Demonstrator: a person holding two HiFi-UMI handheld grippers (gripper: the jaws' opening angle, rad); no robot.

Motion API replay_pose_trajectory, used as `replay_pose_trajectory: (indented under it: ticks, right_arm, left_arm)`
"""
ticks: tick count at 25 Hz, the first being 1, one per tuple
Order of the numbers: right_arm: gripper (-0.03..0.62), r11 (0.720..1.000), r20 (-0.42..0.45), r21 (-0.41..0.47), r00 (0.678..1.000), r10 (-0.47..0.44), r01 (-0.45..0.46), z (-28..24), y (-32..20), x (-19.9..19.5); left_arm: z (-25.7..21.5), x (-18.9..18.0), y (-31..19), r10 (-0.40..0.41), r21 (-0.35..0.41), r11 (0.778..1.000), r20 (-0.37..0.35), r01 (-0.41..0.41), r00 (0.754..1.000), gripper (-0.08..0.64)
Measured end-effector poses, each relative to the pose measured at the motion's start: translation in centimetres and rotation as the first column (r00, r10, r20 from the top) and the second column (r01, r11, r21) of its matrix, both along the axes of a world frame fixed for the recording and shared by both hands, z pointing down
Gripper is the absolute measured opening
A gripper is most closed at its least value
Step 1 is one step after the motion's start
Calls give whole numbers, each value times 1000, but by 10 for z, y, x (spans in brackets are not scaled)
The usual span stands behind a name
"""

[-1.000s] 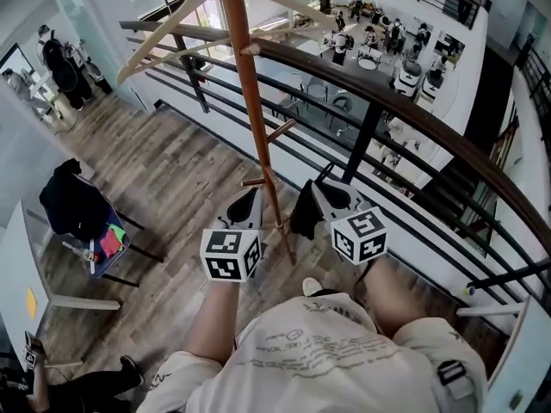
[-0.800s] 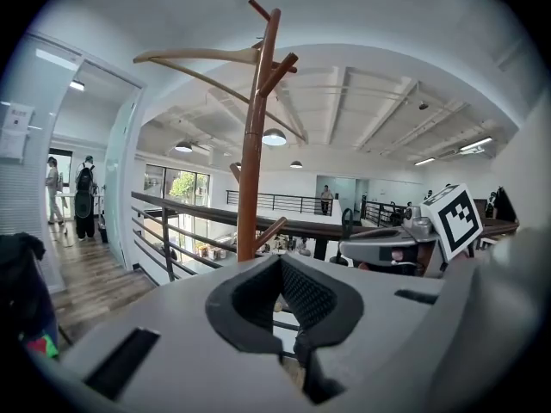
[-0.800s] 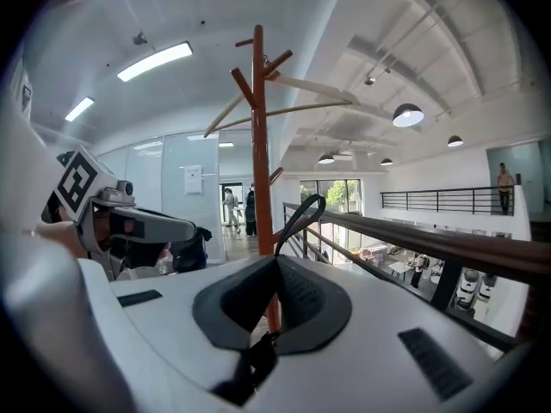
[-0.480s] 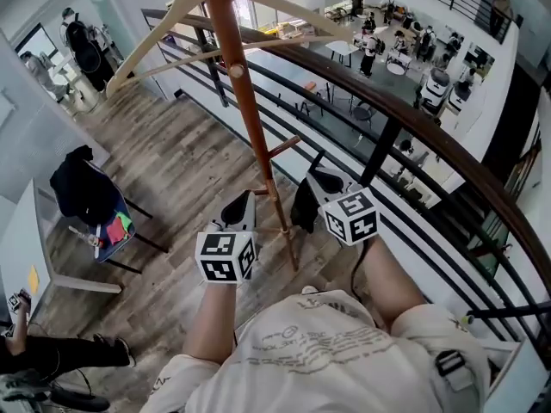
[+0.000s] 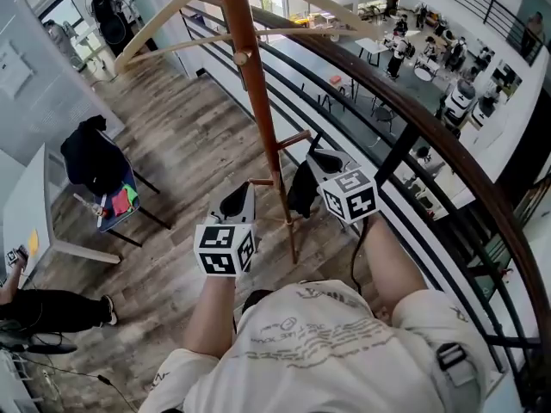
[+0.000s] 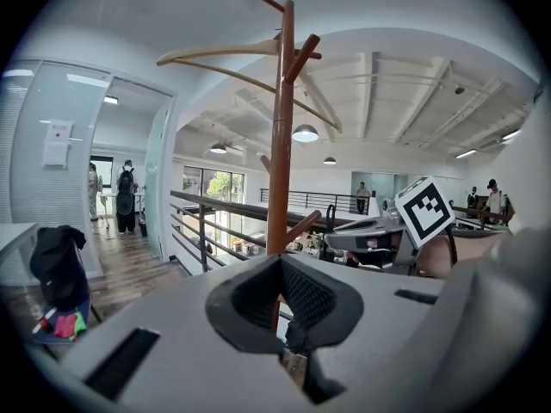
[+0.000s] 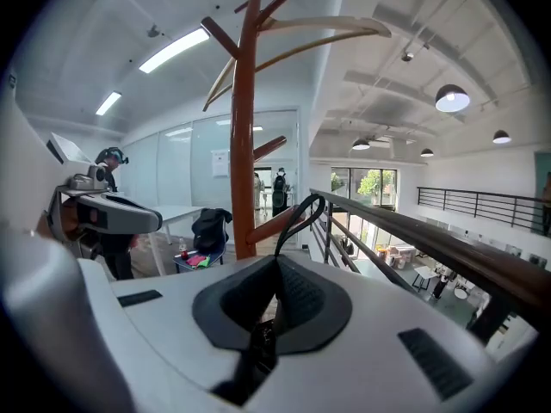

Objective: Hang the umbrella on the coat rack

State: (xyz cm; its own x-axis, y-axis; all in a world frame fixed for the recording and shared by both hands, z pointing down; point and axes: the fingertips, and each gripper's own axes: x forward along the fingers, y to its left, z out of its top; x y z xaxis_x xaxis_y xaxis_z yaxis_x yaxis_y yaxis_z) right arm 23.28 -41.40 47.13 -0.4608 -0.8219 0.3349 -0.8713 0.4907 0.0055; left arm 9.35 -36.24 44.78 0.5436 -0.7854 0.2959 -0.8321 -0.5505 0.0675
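The coat rack [image 5: 258, 101] is a brown wooden pole with slanted pegs, right in front of me. My right gripper [image 5: 318, 160] is shut on a black folded umbrella [image 5: 302, 192], which hangs below it just right of the pole. In the right gripper view the umbrella's black strap loop [image 7: 297, 213] rises from the jaws [image 7: 277, 269] next to a low peg [image 7: 274, 224]; I cannot tell if they touch. My left gripper [image 5: 241, 200] is shut and empty, left of the pole [image 6: 280, 144], jaws [image 6: 280, 269] pointing at it.
A dark handrail [image 5: 413, 119] with black bars runs behind the rack, with an open hall far below. A chair with black clothing [image 5: 96, 157] and a white table [image 5: 43, 222] stand at the left. A person [image 5: 43, 312] crouches at the lower left.
Both grippers have stayed shut and moved a little nearer the pole. My head has shifted, so the floor and railing slide right in view.
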Motion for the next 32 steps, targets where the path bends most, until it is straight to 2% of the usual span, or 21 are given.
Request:
replay_pose_trajectory:
  ticks: [9,19,27,32]
  right_arm:
    - [6,996,-87,-40,993,-85,82,6,-20,-5]
    - [6,987,-124,-43,980,-157,153,1,-18,-17]
    - [6,966,-205,-115,946,-251,232,6,-13,-18]
    - [6,961,-254,-144,930,-267,237,8,-12,-13]
  left_arm:
    - [-3,-12,3,-47,6,999,17,47,999,5]
    - [5,-14,10,-63,-7,998,14,63,998,5]
    - [9,-21,16,-86,-11,996,3,86,996,5]
    - [12,-26,17,-96,-15,995,-11,95,995,5]
